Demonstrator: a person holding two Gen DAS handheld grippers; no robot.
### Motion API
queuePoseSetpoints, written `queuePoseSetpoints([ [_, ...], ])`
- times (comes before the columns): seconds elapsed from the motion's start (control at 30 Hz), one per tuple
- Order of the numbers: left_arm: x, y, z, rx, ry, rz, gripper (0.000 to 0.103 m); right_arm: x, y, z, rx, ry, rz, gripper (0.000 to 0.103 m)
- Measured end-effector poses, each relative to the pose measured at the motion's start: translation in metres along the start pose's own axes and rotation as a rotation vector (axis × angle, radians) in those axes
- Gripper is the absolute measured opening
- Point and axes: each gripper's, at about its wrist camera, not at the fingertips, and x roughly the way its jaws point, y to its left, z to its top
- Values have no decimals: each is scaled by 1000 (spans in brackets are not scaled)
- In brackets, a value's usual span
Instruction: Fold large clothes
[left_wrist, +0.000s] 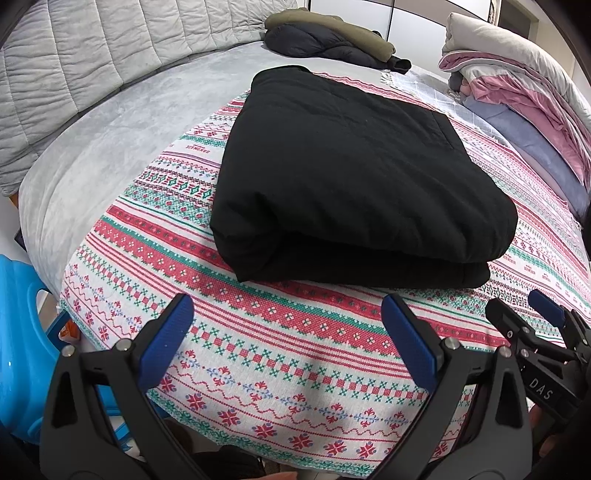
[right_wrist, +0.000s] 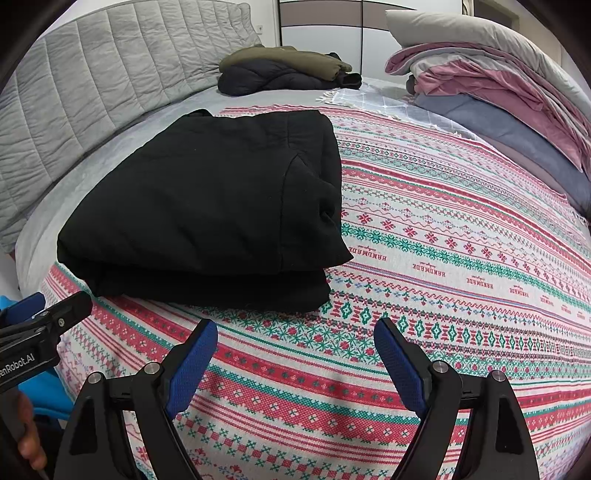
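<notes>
- The black coat (left_wrist: 347, 177) is folded into a thick, roughly square bundle and sits on the patterned blanket (left_wrist: 280, 354), the red, green and white one spread over the bed. From the right wrist camera the same bundle (right_wrist: 207, 206) lies toward the left, with a loose flap along its right edge.
- The left gripper (left_wrist: 288, 328) is wide open with nothing between its blue pads (left_wrist: 168, 332). It hangs over bare blanket just short of the coat's near edge, not touching it.
- The right gripper (right_wrist: 295, 350) is spread wide too, empty, over the blanket (right_wrist: 443, 258) near the coat's front right corner. No contact with the fabric that I can see.
- Each gripper peeks into the other's view: the right one at the right edge of the left camera, the left one at the left edge of the right camera, so they're side by side.
- Further back, a dark puffy jacket (right_wrist: 266, 79) with an olive one (right_wrist: 288, 59) on top, well apart from the coat.
- Stack of pink and grey bedding (right_wrist: 491, 85) on the far right of the bed, with a pillow on top.
- Grey quilted headboard (left_wrist: 92, 62) on the left side, and something bright blue and plastic (left_wrist: 18, 350) down beside the bed; can't tell what it is.
</notes>
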Motion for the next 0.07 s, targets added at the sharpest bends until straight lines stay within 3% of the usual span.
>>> queuePoseSetpoints([
  [0.07,0,0,0,6,0,-2,101,0,-1,-2,-5,1,1,88],
])
